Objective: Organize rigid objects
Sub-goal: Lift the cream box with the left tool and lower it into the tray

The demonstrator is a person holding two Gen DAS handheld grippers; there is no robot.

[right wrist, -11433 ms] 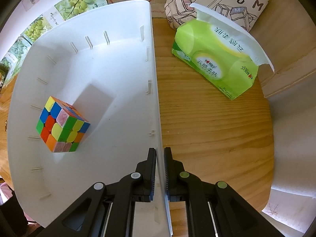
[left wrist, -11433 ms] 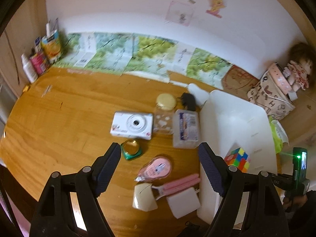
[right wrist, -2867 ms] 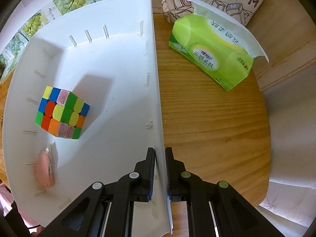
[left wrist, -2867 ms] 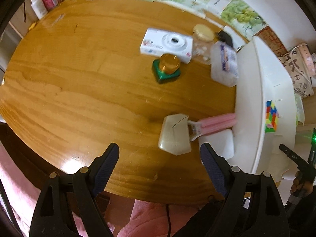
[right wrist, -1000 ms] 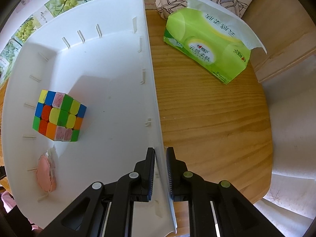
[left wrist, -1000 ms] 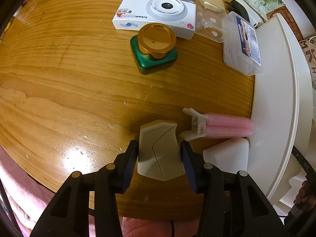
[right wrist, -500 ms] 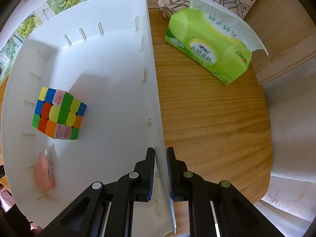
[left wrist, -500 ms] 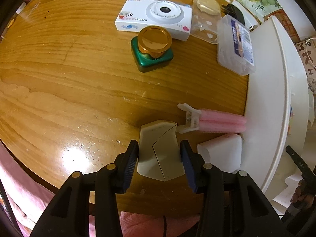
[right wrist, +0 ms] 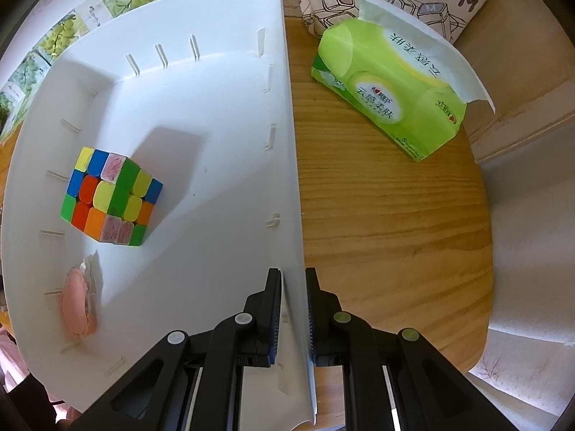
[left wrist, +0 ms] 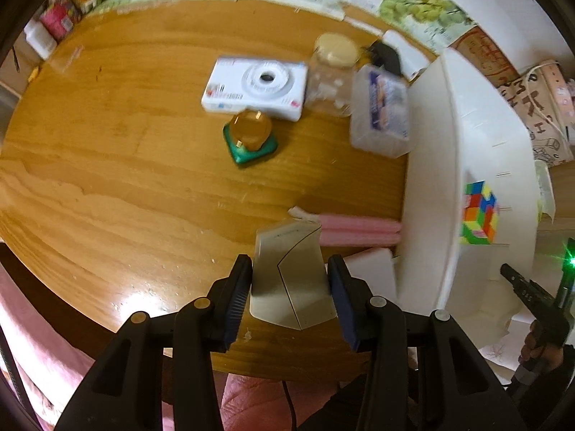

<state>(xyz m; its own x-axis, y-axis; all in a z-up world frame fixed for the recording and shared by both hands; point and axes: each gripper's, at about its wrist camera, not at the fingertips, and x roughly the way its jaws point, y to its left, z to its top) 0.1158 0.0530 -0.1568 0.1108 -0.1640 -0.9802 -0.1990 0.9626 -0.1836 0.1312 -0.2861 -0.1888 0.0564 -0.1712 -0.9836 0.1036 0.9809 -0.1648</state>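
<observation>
A: Why is the right gripper (right wrist: 291,309) pinched shut on the white plastic bin (right wrist: 287,143) wall?

B: Probably steadying it. The left gripper (left wrist: 290,287), part-open, clamps a beige wedge-shaped plastic case (left wrist: 289,276) above the blurred wooden table (left wrist: 107,179), beside the bin.

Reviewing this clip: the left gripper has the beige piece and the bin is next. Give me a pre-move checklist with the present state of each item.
1. Left gripper gripping the beige piece: ok, jaws press both its sides.
2. Piece clear of the table: cannot tell.
3. Right gripper steadying the white bin: ok, jaws clamp its right wall.
4. Free floor in the bin: ok, only the colour cube and a pink item lie by its left wall.
5. Pink rollers and white block lie between piece and bin: not ok for sliding.
</observation>
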